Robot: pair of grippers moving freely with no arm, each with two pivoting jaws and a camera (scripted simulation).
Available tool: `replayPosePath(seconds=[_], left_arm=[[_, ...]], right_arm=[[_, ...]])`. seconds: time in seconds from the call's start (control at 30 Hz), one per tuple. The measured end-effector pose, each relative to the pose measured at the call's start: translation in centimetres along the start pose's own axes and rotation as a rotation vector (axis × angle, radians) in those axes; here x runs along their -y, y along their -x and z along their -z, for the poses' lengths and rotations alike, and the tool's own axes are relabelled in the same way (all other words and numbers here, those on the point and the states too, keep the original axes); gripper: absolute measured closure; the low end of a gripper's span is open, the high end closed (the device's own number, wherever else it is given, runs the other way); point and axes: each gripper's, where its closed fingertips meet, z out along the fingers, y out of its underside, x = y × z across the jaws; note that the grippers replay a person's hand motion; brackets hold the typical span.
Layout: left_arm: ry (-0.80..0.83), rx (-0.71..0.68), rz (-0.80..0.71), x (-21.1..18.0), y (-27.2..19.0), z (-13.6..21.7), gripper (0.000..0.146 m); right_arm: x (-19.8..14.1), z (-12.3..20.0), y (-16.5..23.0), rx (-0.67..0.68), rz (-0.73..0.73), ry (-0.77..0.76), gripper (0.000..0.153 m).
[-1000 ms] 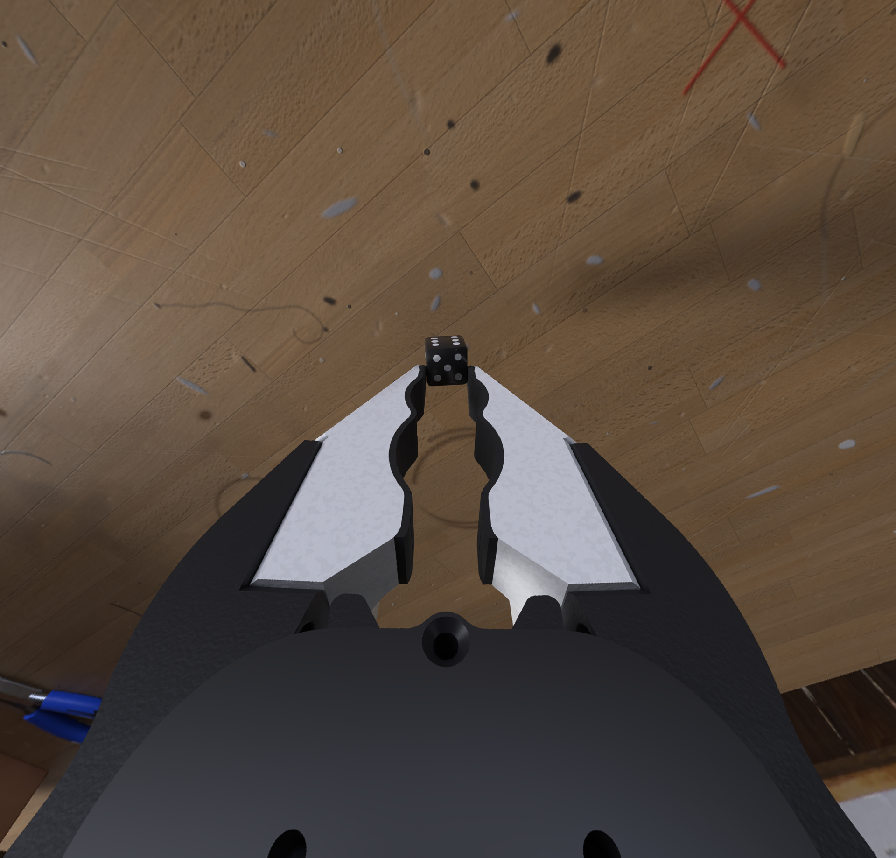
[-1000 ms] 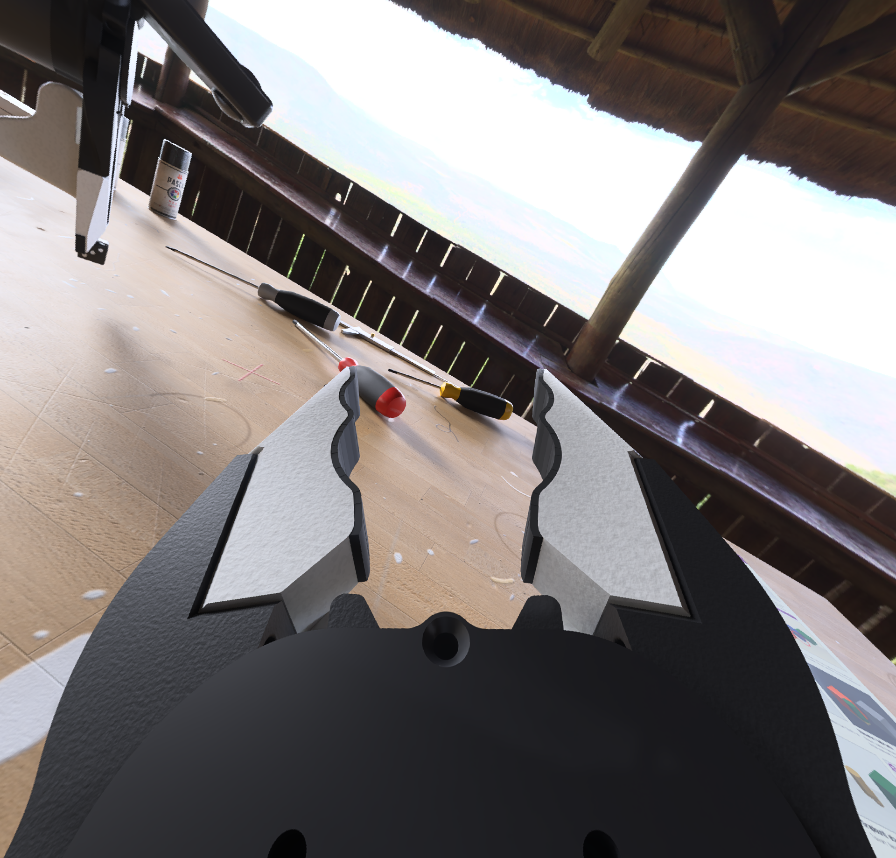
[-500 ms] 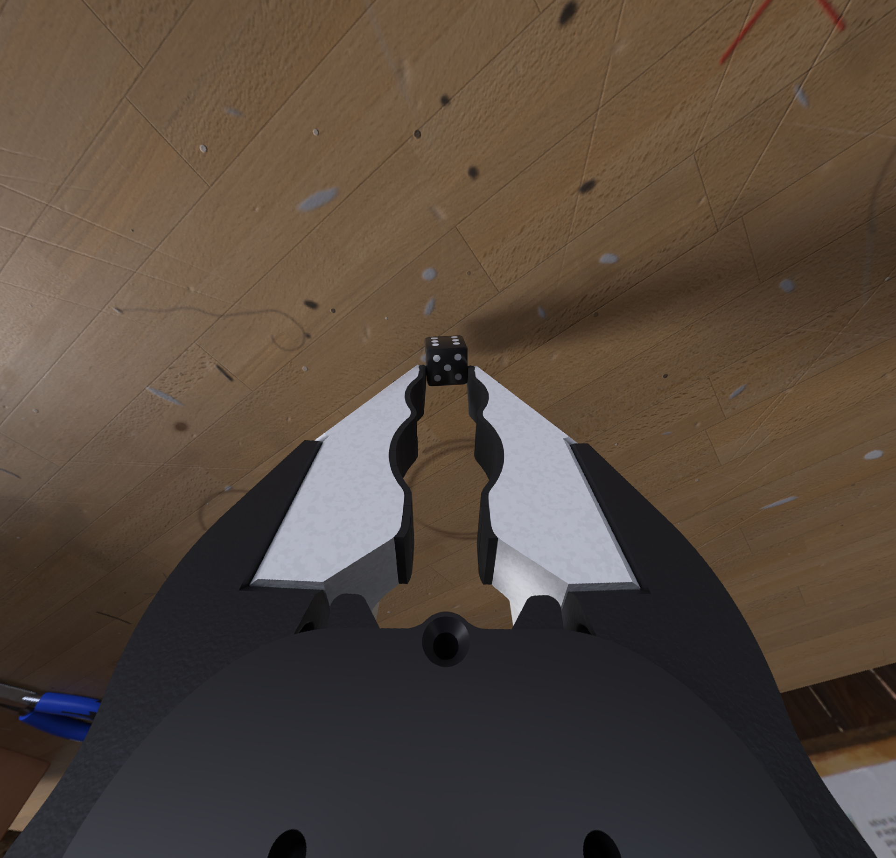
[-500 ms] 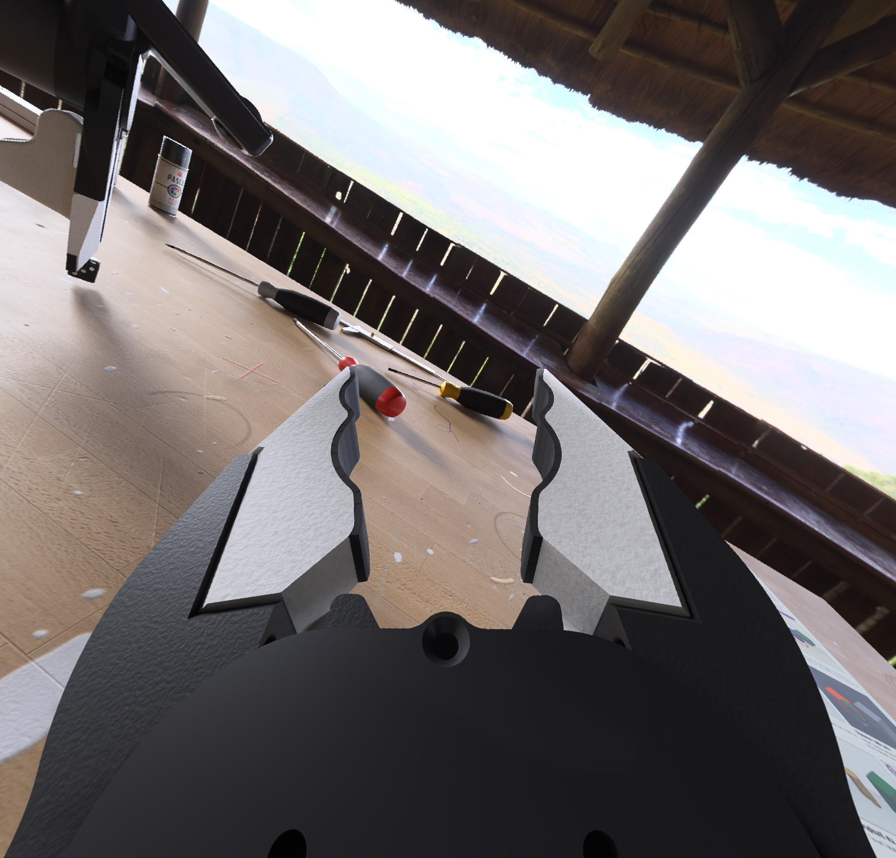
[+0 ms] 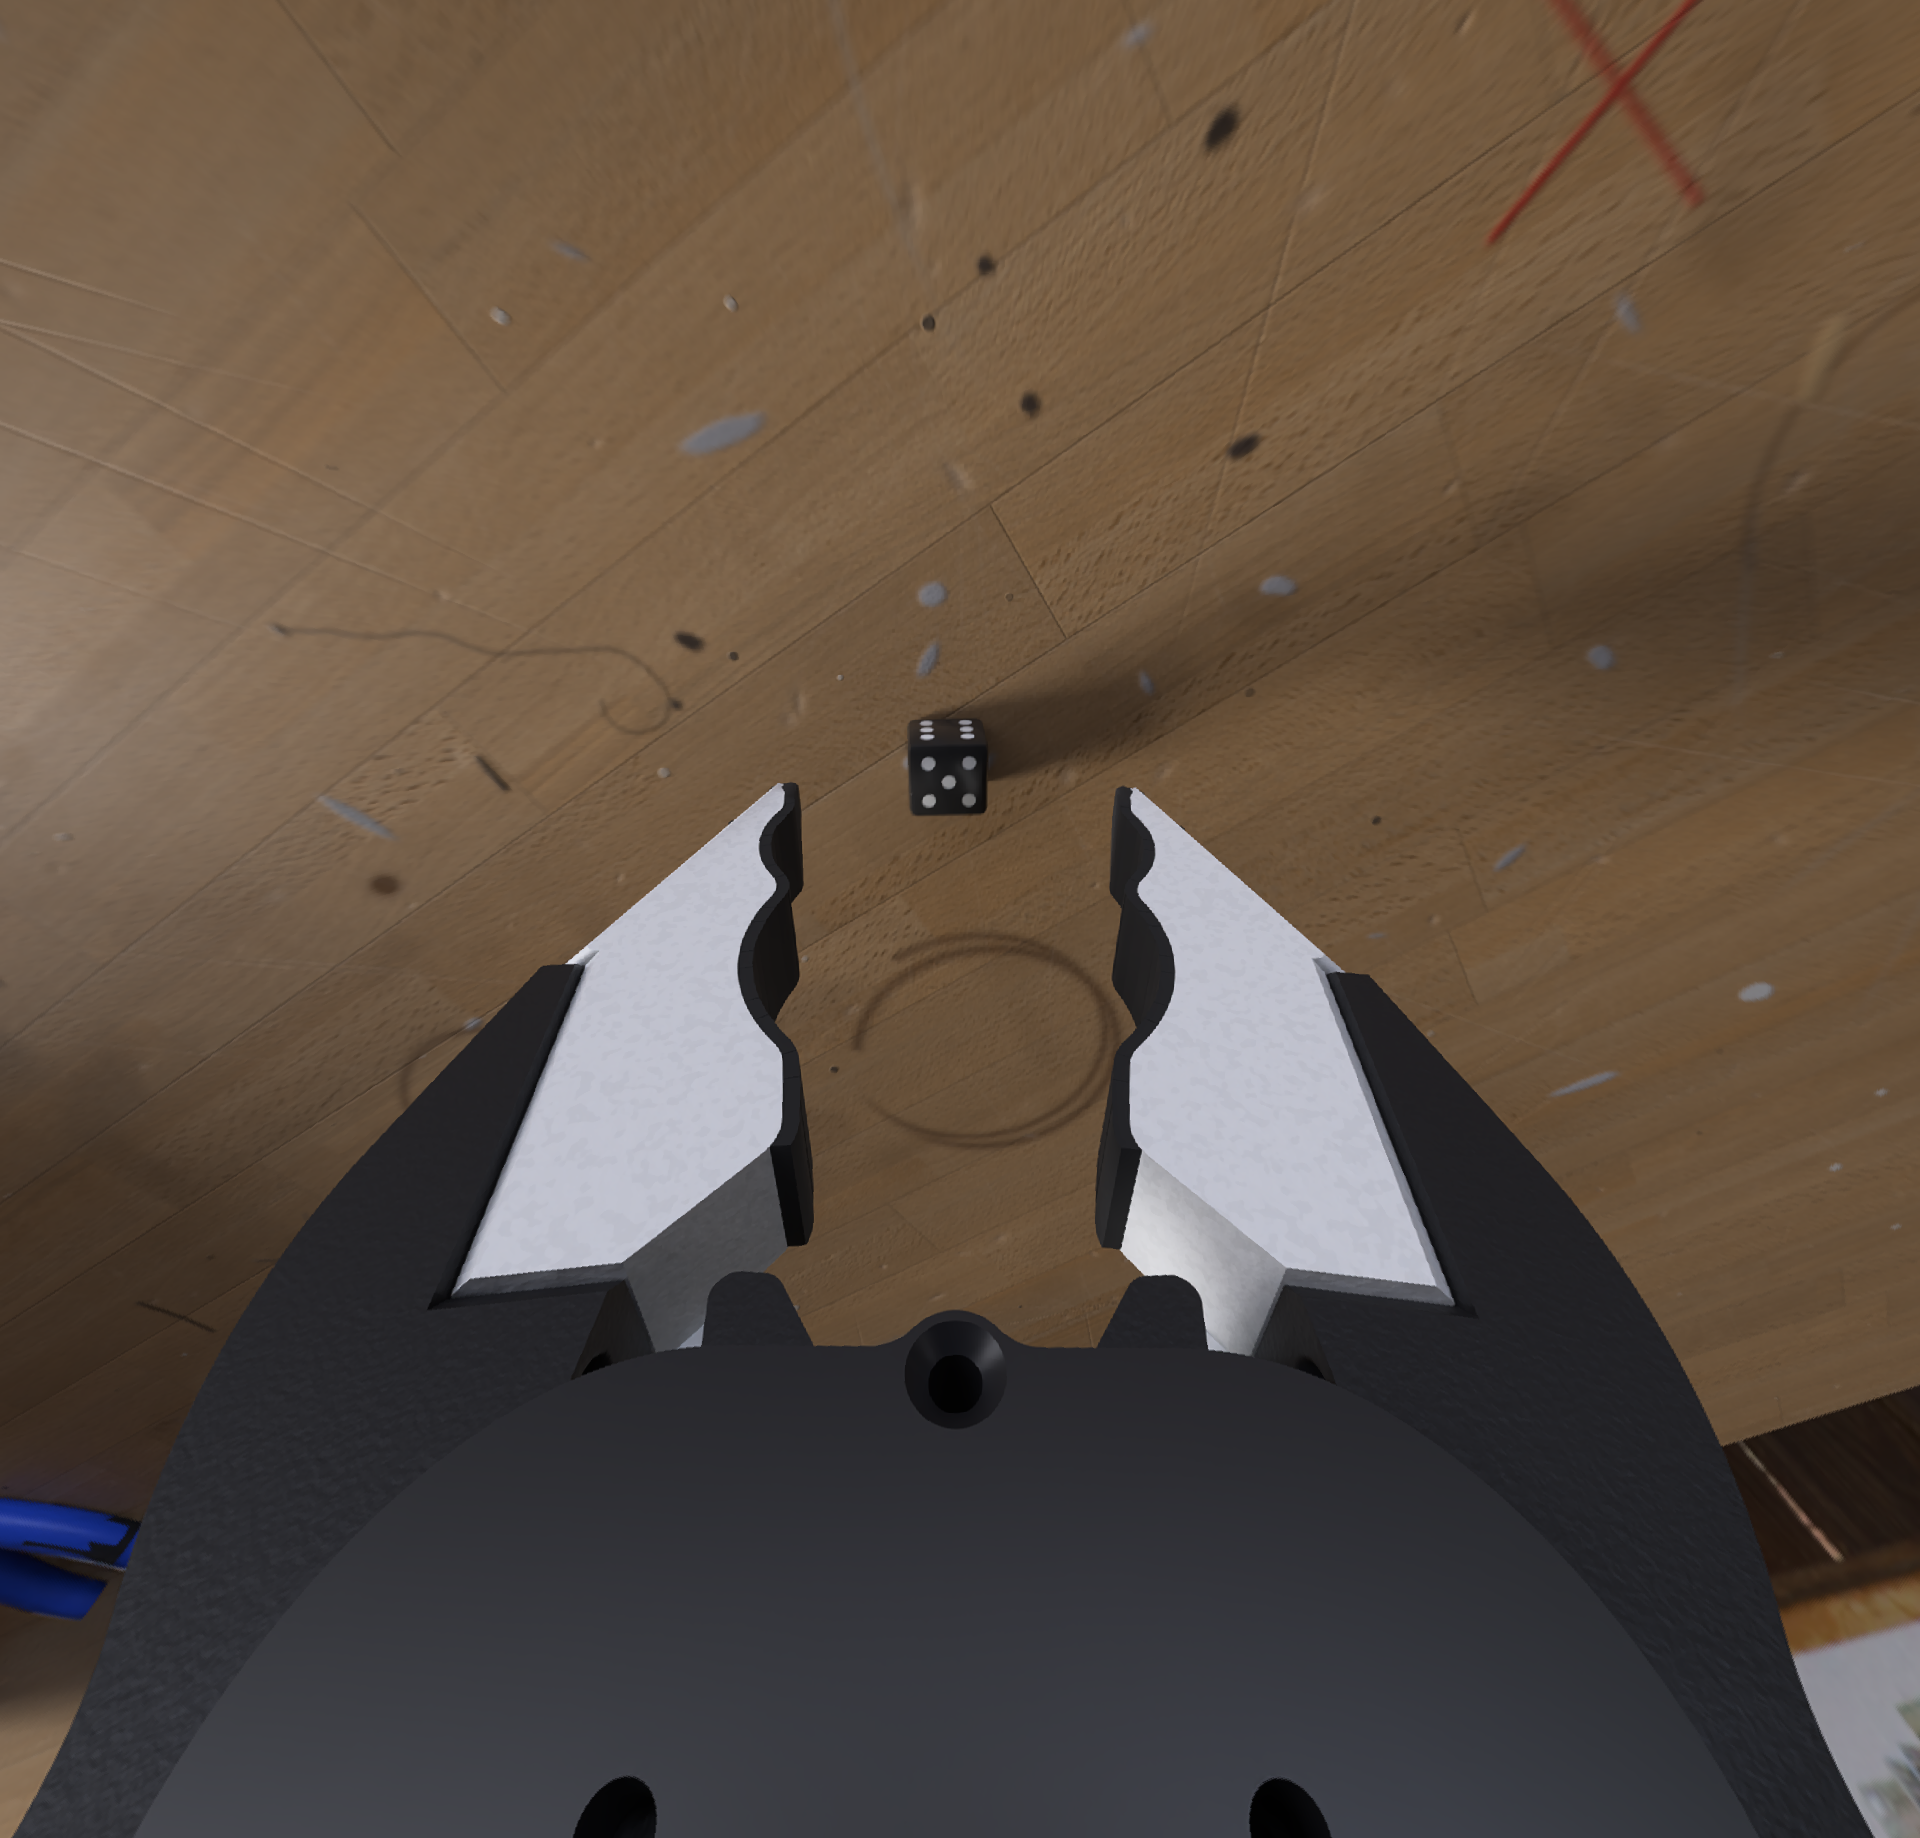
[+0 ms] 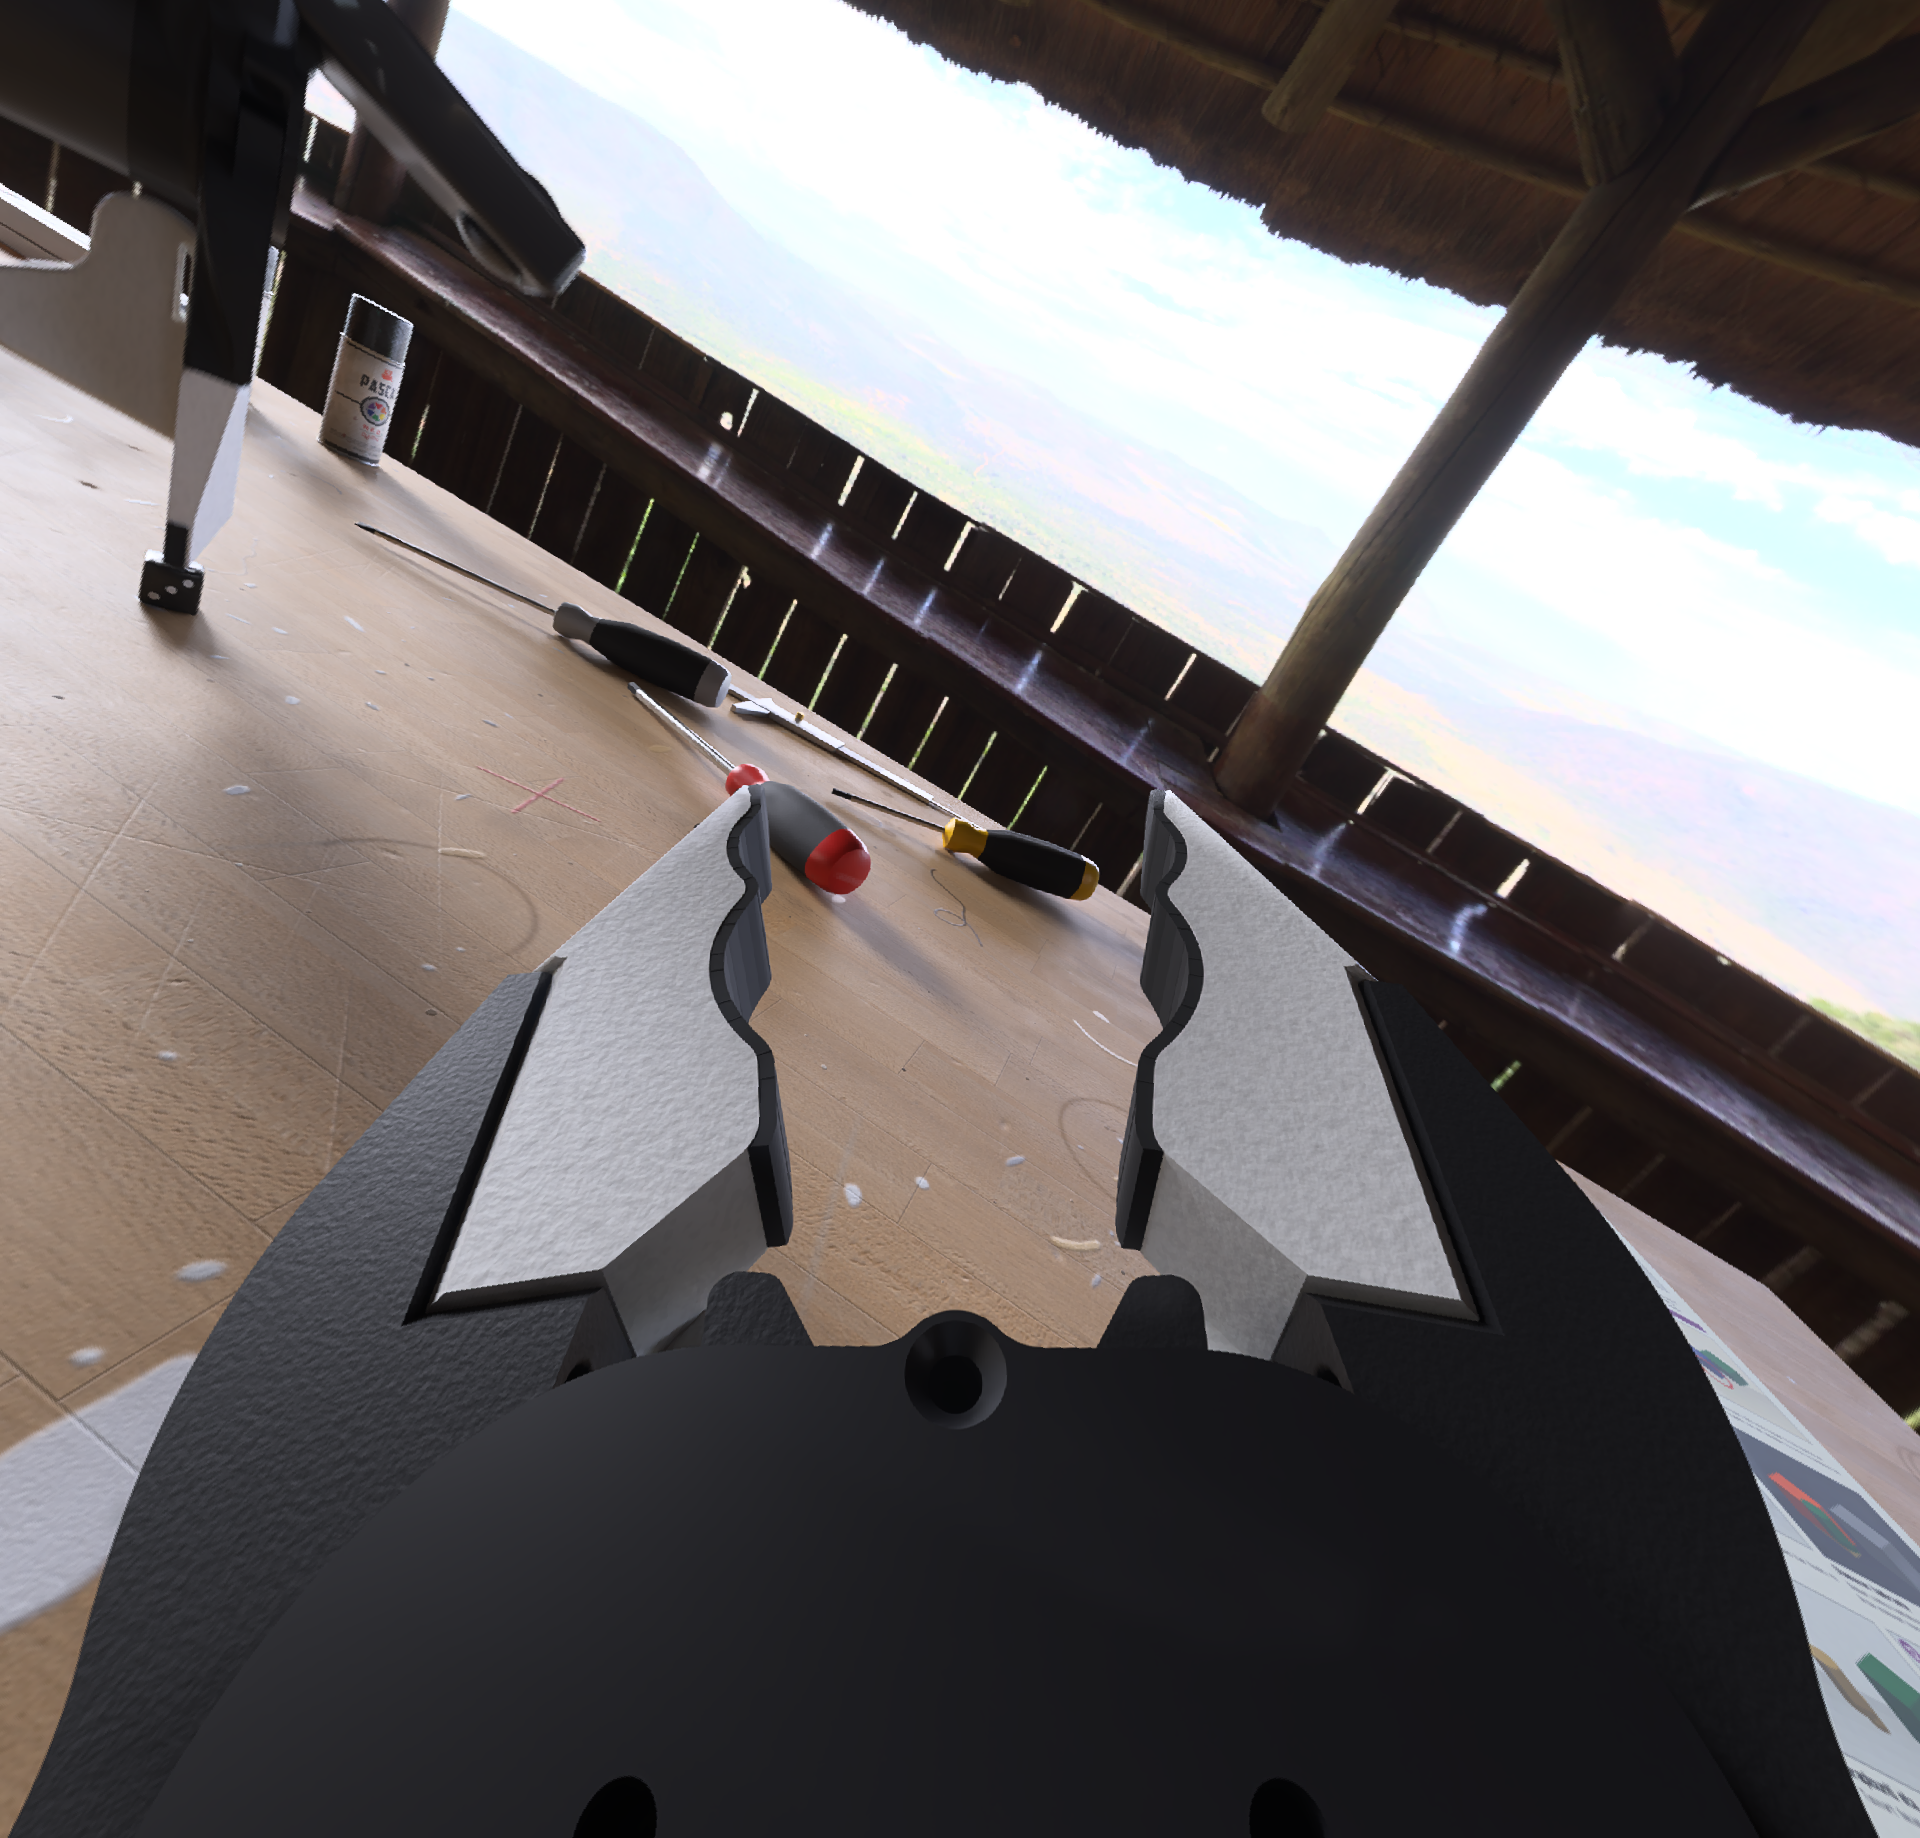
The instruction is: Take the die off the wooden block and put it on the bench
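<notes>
The small black die (image 5: 948,765) with white pips sits on the wooden bench (image 5: 416,438), with its shadow running off to the right. My left gripper (image 5: 956,794) is open just above it, a fingertip on either side, and neither touches it. In the right wrist view the die (image 6: 171,586) rests on the bench (image 6: 312,905) at far left, under the left gripper's fingers (image 6: 208,458). My right gripper (image 6: 954,801) is open and empty, held above the bench. No wooden block shows in either view.
Three screwdrivers (image 6: 644,656) (image 6: 810,832) (image 6: 1023,858) lie near the bench's far edge by a dark railing (image 6: 1039,687). A small can (image 6: 366,380) stands at far left. A printed sheet (image 6: 1849,1580) lies at right. A blue-handled tool (image 5: 52,1570) lies at the left.
My left gripper came down with the die, then opened and let it go onto the bench. The right gripper has stayed still and open.
</notes>
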Motion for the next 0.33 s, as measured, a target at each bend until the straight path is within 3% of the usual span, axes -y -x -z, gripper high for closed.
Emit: replayPosePath(seconds=[0.17,0.33], left_arm=[[-0.138,0.041,-0.01,0.1,1.7,6.3,0.091],[-0.256,0.153,0.032,-2.7,6.1,13.4,0.104]], right_arm=[[0.0,0.1,0.0,0.001,-0.001,-0.003,0.08],[0.0,0.1,0.0,-0.001,0.001,-0.002,0.08]])
